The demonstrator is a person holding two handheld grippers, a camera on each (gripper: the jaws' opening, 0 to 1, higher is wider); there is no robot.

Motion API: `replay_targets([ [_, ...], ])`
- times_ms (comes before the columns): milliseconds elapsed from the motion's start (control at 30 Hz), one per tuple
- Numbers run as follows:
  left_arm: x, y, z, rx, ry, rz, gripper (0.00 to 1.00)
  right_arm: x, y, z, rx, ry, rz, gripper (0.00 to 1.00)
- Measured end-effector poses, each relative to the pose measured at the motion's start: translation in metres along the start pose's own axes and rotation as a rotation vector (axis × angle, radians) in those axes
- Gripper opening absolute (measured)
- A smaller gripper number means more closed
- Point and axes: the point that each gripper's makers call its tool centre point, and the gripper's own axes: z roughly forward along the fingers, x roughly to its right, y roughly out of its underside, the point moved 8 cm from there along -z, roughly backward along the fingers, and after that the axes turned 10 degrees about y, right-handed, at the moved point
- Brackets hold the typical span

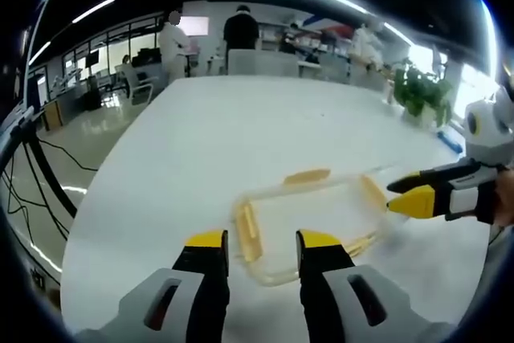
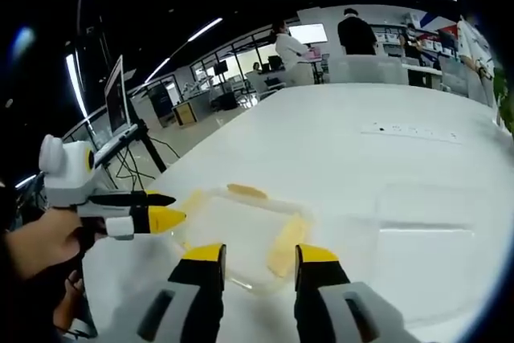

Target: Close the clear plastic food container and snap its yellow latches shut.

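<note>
Both grippers [image 1: 262, 240] [image 2: 260, 253] gape apart over the empty clear container [image 1: 309, 218], yellow latches [image 1: 307, 176] unsnapped.

container [image 1: 309, 222] near edge behind jaws, far people [image 1: 241, 30] blurred

No text, label, brand, number or sign can be read in either view.

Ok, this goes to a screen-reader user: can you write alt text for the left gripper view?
A clear plastic container with yellow latches lies on a white table, just beyond the left gripper, whose yellow-tipped jaws stand apart. The right gripper reaches in beside the container's far end. People stand in the background.
</note>
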Motion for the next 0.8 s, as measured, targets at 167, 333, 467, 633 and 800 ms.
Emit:
replay_targets([
  [167,0.0,0.001,0.001,-0.003,0.002,0.005,0.3,0.002,-0.002,0.001,0.009,0.006,0.0,0.3],
  [333,-0.002,0.0,0.0,0.002,-0.006,0.012,0.25,0.001,-0.001,0.003,0.006,0.008,-0.004,0.28],
  [467,-0.002,0.001,0.001,0.006,-0.01,0.001,0.24,0.001,0.0,0.004,0.006,0.016,-0.022,0.25],
  [633,0.001,0.001,0.002,0.018,0.005,0.005,0.22,0.001,0.0,0.006,0.016,0.027,-0.062,0.19],
  [800,0.001,0.001,0.005,0.013,0.007,0.017,0.21,0.003,0.002,0.011,0.006,0.029,-0.068,0.18],
])
